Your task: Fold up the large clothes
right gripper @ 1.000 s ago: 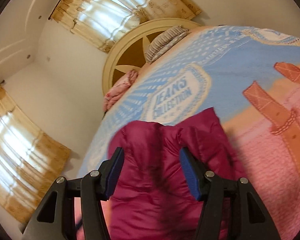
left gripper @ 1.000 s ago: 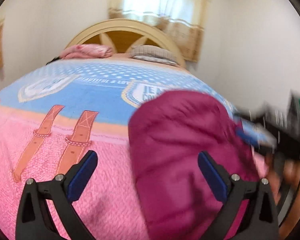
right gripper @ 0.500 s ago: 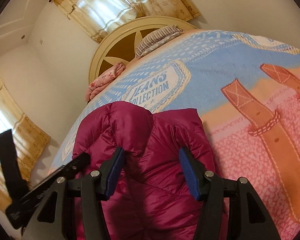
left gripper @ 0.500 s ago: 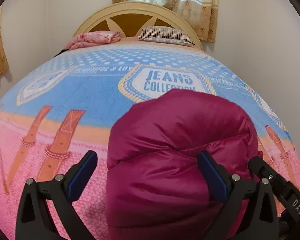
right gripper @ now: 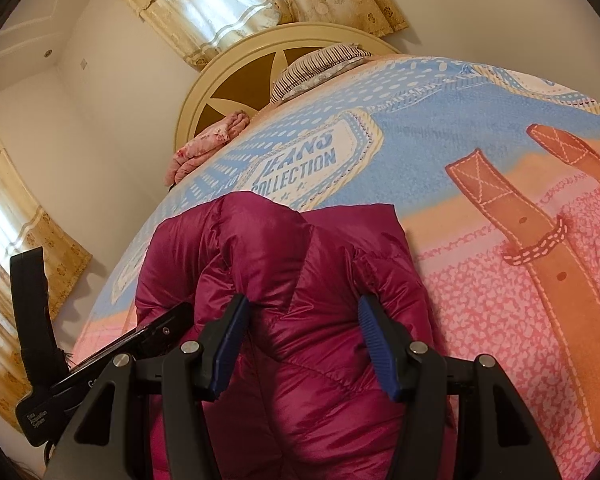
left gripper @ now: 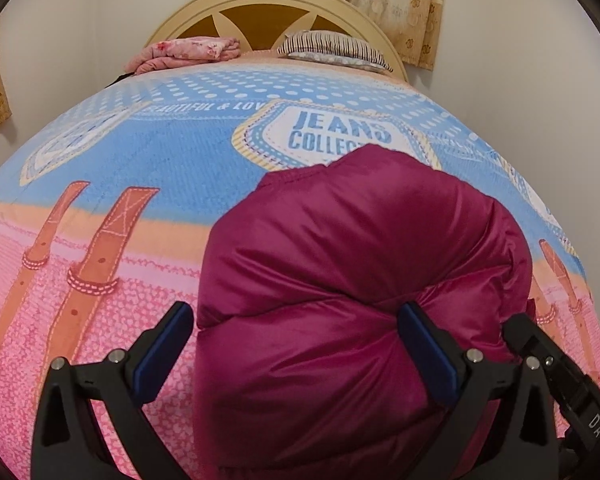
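A magenta puffer jacket [left gripper: 360, 280] lies folded in a thick bundle on the bed; it also shows in the right wrist view [right gripper: 300, 288]. My left gripper [left gripper: 296, 344] is open, its jaws wide, one each side of the bundle's near end. My right gripper [right gripper: 304, 340] is open, its blue pads [right gripper: 374, 344] against a fold of the jacket without pinching it. The right gripper's body shows in the left wrist view [left gripper: 560, 372] to the right of the jacket. The left gripper's body shows in the right wrist view [right gripper: 100, 352] at left.
The bed carries a pink and blue "Jeans Collection" blanket [left gripper: 140, 168]. A folded pink cloth [left gripper: 184, 52] and a striped pillow [left gripper: 332, 46] lie by the cream headboard [left gripper: 268, 4]. Walls stand close on both sides, with curtains behind.
Both grippers have come down closer to the jacket bundle. The left view has swung to centre on it. The jaws stay open.
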`<action>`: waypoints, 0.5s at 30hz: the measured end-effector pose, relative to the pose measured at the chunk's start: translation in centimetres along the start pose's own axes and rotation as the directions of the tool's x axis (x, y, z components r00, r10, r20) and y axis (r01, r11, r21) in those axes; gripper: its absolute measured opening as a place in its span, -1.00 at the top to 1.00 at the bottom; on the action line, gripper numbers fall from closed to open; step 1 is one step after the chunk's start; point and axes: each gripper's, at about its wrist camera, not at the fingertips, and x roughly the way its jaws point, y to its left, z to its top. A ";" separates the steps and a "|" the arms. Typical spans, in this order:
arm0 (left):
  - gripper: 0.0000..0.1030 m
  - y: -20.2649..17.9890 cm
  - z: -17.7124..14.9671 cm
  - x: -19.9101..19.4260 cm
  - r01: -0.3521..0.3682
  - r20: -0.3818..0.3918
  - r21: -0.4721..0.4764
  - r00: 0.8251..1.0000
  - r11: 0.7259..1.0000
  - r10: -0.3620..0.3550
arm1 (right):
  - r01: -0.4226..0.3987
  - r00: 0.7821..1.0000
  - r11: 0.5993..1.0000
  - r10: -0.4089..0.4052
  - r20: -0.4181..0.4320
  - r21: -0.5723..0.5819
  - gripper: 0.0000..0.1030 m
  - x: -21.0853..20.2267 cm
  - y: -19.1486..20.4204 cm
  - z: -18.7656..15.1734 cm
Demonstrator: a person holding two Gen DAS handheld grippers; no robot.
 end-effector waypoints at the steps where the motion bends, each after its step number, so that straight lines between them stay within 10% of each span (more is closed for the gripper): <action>1: -1.00 0.0 0.0 0.0 0.001 -0.001 -0.002 1.000 1.000 -0.001 | 0.000 1.000 1.000 0.000 -0.001 0.002 -0.12 0.0 0.0 -0.1; 15: -1.00 -0.4 -0.3 1.2 0.007 -0.055 0.001 0.998 1.000 -0.007 | 0.002 1.000 1.000 -0.002 -0.018 0.018 -0.12 0.7 -0.5 -0.3</action>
